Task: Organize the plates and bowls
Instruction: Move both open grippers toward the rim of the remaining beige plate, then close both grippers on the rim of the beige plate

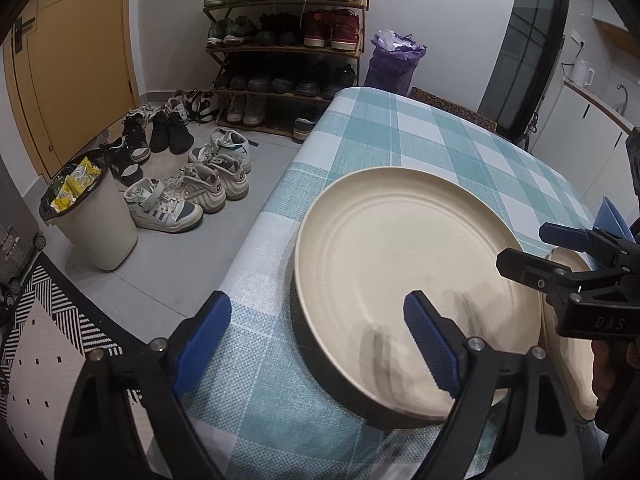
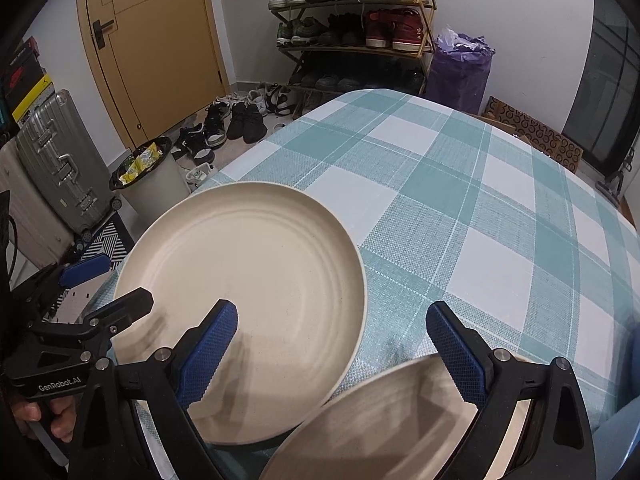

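A round cream plastic plate [image 1: 404, 276] with a raised rim and faint concentric rings is seen lying flat on the teal-and-white checked tablecloth [image 2: 460, 184], close to the table's left edge. A 2nd cream dish [image 2: 384, 420], plate or shallow bowl cannot be told, is seen just beside it on the near right, its rim close to or slightly over the 1st plate's rim.

The left gripper [image 1: 316, 340] is seen straddling the round plate's near-left rim: 1 blue pad hangs over the plate's floor, the other outside over the cloth. Its jaws are spread wide and nothing is pressed by them. Being round, the plate offers no long axis; the rim passes between the pads, so only a descent and closing is judged to be needed. The left hand is judged the nearer to this plate.

The right gripper [image 2: 332, 348] is seen released as well, with its left pad over the round plate and its right pad above the 2nd dish, which lies directly below and slightly nearer than the jaws.

"GenRobot.AI" is read on the left gripper's body in the right wrist view; "DAS" is read on the right gripper's body in the left wrist view.
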`<move>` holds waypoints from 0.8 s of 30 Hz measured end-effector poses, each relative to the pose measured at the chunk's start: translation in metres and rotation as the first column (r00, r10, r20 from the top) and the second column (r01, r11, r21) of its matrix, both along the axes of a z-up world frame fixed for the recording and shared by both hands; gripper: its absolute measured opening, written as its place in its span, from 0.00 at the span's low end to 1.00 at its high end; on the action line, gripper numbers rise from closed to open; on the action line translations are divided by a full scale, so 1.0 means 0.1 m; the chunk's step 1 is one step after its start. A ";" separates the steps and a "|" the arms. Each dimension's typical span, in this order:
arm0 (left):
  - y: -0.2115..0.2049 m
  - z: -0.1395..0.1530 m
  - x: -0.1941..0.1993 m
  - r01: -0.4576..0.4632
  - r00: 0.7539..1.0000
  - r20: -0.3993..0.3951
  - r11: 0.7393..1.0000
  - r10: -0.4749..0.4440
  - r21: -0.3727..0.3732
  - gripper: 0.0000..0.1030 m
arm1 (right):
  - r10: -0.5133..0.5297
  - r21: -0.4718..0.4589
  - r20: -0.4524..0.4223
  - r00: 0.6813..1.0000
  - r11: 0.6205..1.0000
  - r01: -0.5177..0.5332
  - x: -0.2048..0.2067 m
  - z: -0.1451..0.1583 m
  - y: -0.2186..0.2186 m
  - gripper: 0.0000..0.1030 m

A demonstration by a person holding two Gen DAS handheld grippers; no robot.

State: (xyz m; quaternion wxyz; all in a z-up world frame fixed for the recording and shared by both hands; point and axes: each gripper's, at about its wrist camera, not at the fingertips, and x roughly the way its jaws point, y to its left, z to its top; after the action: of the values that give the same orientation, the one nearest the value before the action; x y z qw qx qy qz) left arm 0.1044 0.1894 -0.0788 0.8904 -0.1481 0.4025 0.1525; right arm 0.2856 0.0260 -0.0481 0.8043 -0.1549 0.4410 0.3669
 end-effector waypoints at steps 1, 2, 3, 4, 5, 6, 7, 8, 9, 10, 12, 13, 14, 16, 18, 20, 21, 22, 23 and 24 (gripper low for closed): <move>0.00 0.00 0.00 0.001 1.000 -0.001 1.000 -0.001 -0.004 0.85 | 0.003 -0.003 -0.004 1.000 1.000 -0.003 0.01 -0.01 0.01 0.91; 0.01 -0.01 -0.01 0.001 1.000 -0.001 1.000 -0.001 -0.007 0.85 | 0.004 -0.006 -0.009 1.000 1.000 -0.004 0.02 -0.03 0.02 0.89; 0.01 -0.01 -0.02 0.002 1.000 -0.001 1.000 -0.002 -0.009 0.85 | 0.004 -0.006 -0.013 1.000 1.000 -0.004 0.03 -0.04 0.02 0.85; 0.01 -0.02 -0.02 0.003 1.000 -0.003 1.000 -0.003 -0.010 0.83 | 0.005 -0.006 -0.017 1.000 1.000 -0.005 0.04 -0.05 0.03 0.84; 0.01 -0.02 -0.02 0.004 1.000 -0.005 1.000 -0.004 -0.011 0.76 | 0.005 -0.008 -0.021 1.000 1.000 -0.006 0.05 -0.06 0.03 0.82; 0.01 -0.03 -0.02 0.005 1.000 -0.008 1.000 -0.005 -0.015 0.72 | 0.006 -0.010 -0.025 1.000 1.000 -0.006 0.05 -0.08 0.03 0.80; 0.01 -0.04 -0.02 0.006 1.000 -0.013 1.000 -0.006 -0.020 0.66 | 0.006 -0.012 -0.028 1.000 1.000 -0.006 0.06 -0.09 0.04 0.79; 0.02 -0.05 -0.02 0.004 1.000 -0.020 1.000 -0.005 -0.025 0.65 | 0.005 -0.012 -0.030 1.000 1.000 -0.005 0.07 -0.09 0.04 0.76; 0.02 -0.05 -0.02 0.004 1.000 -0.021 1.000 -0.004 -0.026 0.65 | 0.004 -0.011 -0.031 0.999 1.000 -0.005 0.07 -0.09 0.04 0.74; 0.02 -0.05 -0.02 0.006 1.000 -0.020 1.000 -0.006 -0.029 0.63 | 0.004 -0.010 -0.032 0.999 1.000 -0.005 0.07 -0.09 0.04 0.74; 0.01 -0.05 -0.02 0.007 1.000 -0.020 1.000 -0.007 -0.030 0.61 | 0.002 -0.018 -0.035 0.999 1.000 -0.002 0.07 -0.10 0.04 0.67; 0.00 -0.04 -0.02 0.009 1.000 -0.017 1.000 -0.010 -0.030 0.60 | 0.001 -0.021 -0.039 0.999 1.000 -0.001 0.07 -0.11 0.04 0.65; 0.00 -0.04 -0.02 0.011 1.000 -0.015 0.999 -0.012 -0.030 0.56 | -0.002 -0.025 -0.044 0.999 1.000 0.000 0.08 -0.12 0.04 0.62; 0.00 -0.03 -0.03 0.012 1.000 -0.010 0.999 -0.012 -0.033 0.49 | -0.006 -0.028 -0.045 0.999 1.000 0.005 0.08 -0.12 0.04 0.61; 0.01 -0.04 -0.04 0.010 1.000 -0.014 0.999 -0.011 -0.040 0.47 | -0.007 -0.031 -0.047 0.999 1.000 0.005 0.09 -0.12 0.03 0.59; 0.02 -0.05 -0.05 0.008 1.000 -0.013 0.999 -0.008 -0.045 0.41 | -0.006 -0.030 -0.051 0.999 1.000 0.004 0.09 -0.12 0.03 0.56; 0.02 -0.05 -0.05 0.010 1.000 -0.011 0.999 -0.010 -0.050 0.40 | -0.002 -0.028 -0.054 0.999 1.000 0.001 0.09 -0.12 0.03 0.52; 0.02 -0.05 -0.05 0.011 1.000 -0.011 0.999 -0.012 -0.050 0.38 | 0.002 -0.030 -0.057 0.998 1.000 -0.004 0.09 -0.12 0.03 0.51; 0.01 -0.05 -0.06 0.012 1.000 -0.011 0.999 -0.013 -0.047 0.36 | 0.003 -0.042 -0.049 0.999 0.999 -0.005 0.08 -0.13 0.04 0.49; 0.01 -0.05 -0.06 0.014 1.000 -0.012 0.999 -0.015 -0.045 0.35 | 0.003 -0.045 -0.046 0.999 0.999 -0.005 0.08 -0.13 0.04 0.46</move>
State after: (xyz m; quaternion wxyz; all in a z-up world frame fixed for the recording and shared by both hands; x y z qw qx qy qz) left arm 0.0986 0.1902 -0.0836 0.8855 -0.1640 0.4122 0.1378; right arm 0.2934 0.0301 -0.0610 0.7894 -0.1655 0.4674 0.3620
